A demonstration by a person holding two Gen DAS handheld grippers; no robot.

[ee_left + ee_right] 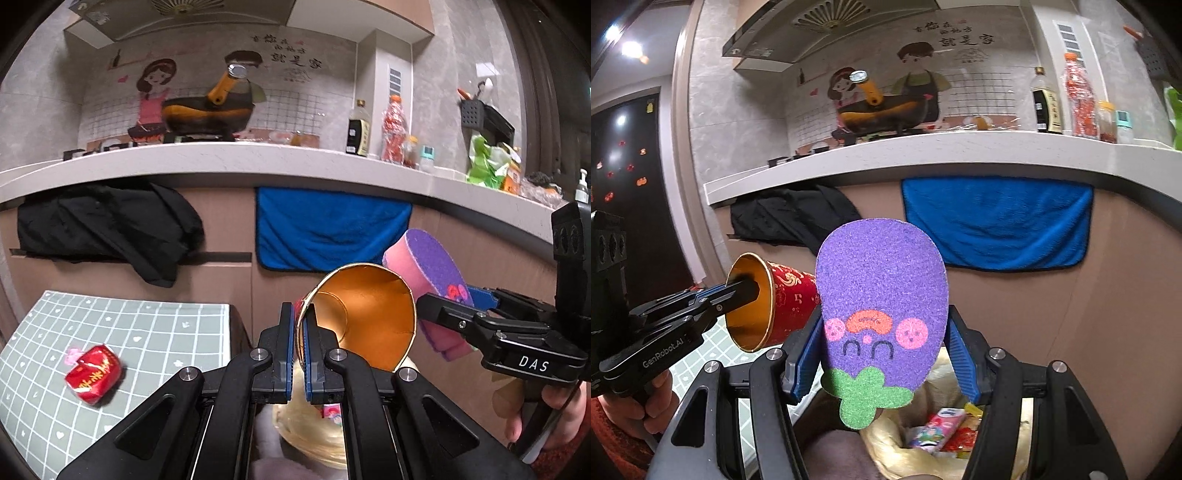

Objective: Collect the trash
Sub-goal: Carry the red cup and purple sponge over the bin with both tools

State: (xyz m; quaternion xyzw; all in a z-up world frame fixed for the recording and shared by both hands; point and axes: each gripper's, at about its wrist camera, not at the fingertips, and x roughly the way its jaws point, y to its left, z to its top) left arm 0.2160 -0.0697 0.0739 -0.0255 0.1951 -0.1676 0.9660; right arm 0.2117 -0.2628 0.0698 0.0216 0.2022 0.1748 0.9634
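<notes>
My left gripper [300,317] is shut on the rim of a red paper cup [369,314] with a gold inside, one finger in the cup and one outside. The cup is tipped with its mouth toward the camera. The right wrist view shows the same cup [790,299] at the left, with the left gripper [746,291] on it. My right gripper [884,332] is shut on a purple eggplant-shaped sponge [882,280], also seen beside the cup as the sponge [432,258] in the right gripper [448,299]. A red wrapped packet [94,371] lies on the green checked table [155,325].
A yellowish bag [942,432] holding several wrappers gapes below both grippers. Ahead is a cabinet front with a blue towel [328,232] and a black garment [107,229] hanging under the white counter [258,158]. Bottles [358,129] and a wok [207,114] stand on it.
</notes>
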